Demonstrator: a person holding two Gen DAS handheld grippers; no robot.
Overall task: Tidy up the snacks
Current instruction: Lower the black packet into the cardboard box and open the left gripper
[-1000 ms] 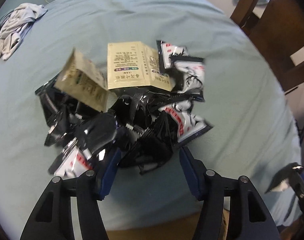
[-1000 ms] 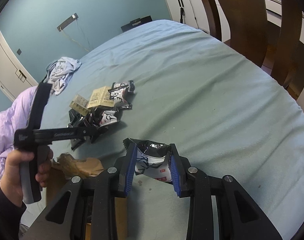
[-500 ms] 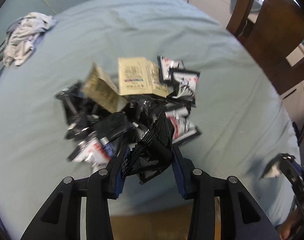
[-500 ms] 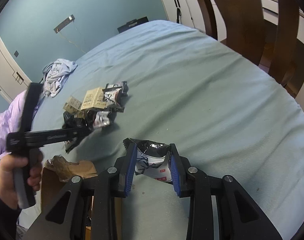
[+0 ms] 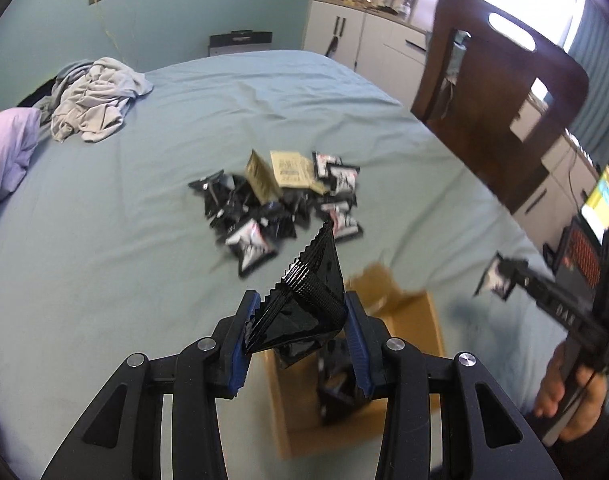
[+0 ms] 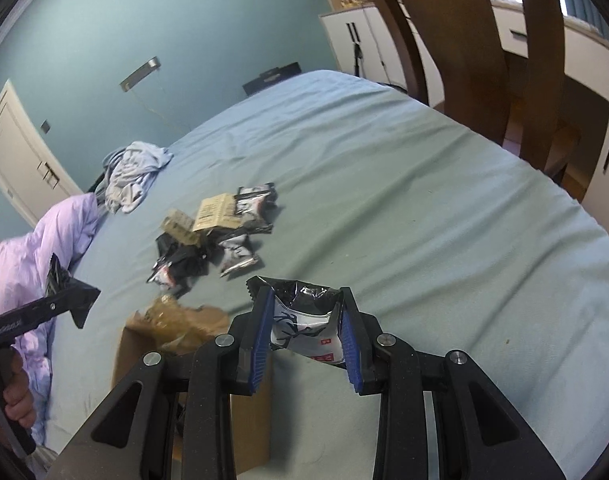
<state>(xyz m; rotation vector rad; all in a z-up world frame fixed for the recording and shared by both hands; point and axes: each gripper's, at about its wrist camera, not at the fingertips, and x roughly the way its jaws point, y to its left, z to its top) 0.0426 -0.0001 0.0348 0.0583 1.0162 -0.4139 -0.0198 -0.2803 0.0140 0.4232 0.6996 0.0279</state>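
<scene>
Left wrist: my left gripper [image 5: 298,334] clamps a black packet [image 5: 300,312] above the cardboard box [image 5: 420,316]; right gripper [image 6: 306,338] clamps a white-and-black packet [image 6: 304,328] beside it.

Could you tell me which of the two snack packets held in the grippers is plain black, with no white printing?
The packet in the left gripper: that all-black packet shows only glossy black film, while the right gripper holds a black-and-white packet with red marks.

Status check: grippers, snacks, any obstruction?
Left gripper clamps black packet above cardboard box. Right gripper clamps black-white packet. Snack pile remains. Nothing blocking.
</scene>
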